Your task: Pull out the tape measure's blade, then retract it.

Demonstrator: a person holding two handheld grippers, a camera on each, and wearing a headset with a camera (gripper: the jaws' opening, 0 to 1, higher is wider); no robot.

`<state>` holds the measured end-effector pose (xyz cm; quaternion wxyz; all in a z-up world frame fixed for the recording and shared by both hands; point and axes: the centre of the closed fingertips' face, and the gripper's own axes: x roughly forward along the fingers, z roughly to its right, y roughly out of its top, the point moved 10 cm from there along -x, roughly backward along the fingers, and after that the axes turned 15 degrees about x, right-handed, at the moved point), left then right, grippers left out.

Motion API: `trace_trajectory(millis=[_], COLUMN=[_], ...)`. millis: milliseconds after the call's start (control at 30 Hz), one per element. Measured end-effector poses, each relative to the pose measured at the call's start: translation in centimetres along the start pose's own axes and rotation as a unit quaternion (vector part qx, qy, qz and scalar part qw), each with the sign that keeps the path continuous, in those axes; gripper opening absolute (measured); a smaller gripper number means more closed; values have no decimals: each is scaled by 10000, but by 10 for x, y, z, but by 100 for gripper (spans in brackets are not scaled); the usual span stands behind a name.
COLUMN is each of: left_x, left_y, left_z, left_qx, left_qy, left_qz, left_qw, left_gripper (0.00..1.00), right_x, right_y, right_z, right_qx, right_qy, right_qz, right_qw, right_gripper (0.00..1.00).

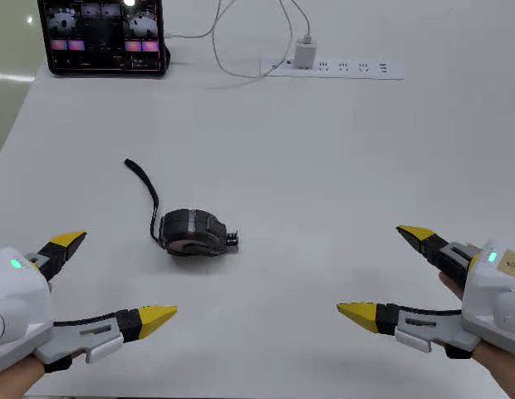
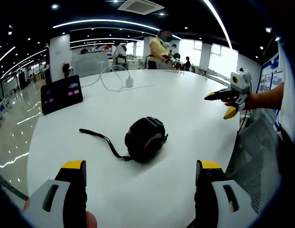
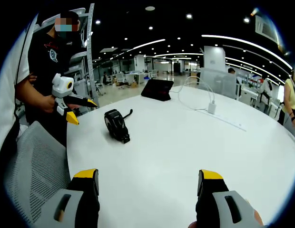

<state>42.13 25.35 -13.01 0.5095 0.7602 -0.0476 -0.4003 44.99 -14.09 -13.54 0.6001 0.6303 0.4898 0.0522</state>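
1. A black tape measure (image 1: 193, 233) lies on its side on the white desk (image 1: 340, 166). Its blade is wound in, and the end hook sits against the case on the side facing the right claw.
2. The tape measure's black wrist strap (image 1: 145, 187) trails off the opposite side of the case and curves across the desk away from the person.
3. The left claw (image 1: 120, 276) hovers near the tape measure, on the person's side and towards the strap side. Its yellow-tipped jaws are spread wide and grip nothing.
4. The right claw (image 1: 380, 271) hovers well apart from the tape measure on the hook side. It too is wide open and empty.
5. In the left gripper view, the tape measure (image 2: 145, 138) sits just beyond the gap between the left claw's (image 2: 141, 165) jaws, touching neither jaw. The right claw (image 2: 219, 105) is beyond it to the right, held in a hand.
6. In the right gripper view, the tape measure (image 3: 116, 124) lies far ahead of the right claw (image 3: 148, 174), and the left claw (image 3: 83, 111) hangs just beside it.
7. Well beyond the tape measure, at the far side of the desk, a lit tablet (image 1: 104, 37) stands propped. A white power strip (image 1: 332, 66) lies there with a white charger (image 1: 305, 51) plugged into it.
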Motion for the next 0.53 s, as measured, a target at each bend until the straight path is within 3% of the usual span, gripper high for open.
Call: trace_trajectory(millis=[267,533], left_x=[1,1], left_y=[2,2], left_z=[2,0], left_qx=[-45,-99], left_qy=[-42,-49], left_qz=[109,132], left_qw=[9999,9999], left_gripper=[99,99], right_x=[0,-2], right_y=[0,-2], right_z=[0,0], right_qx=[10,20], right_qy=[1,-14], right_qz=[-1,-4], right_qw=[10000,10000], right_gripper=[84,84])
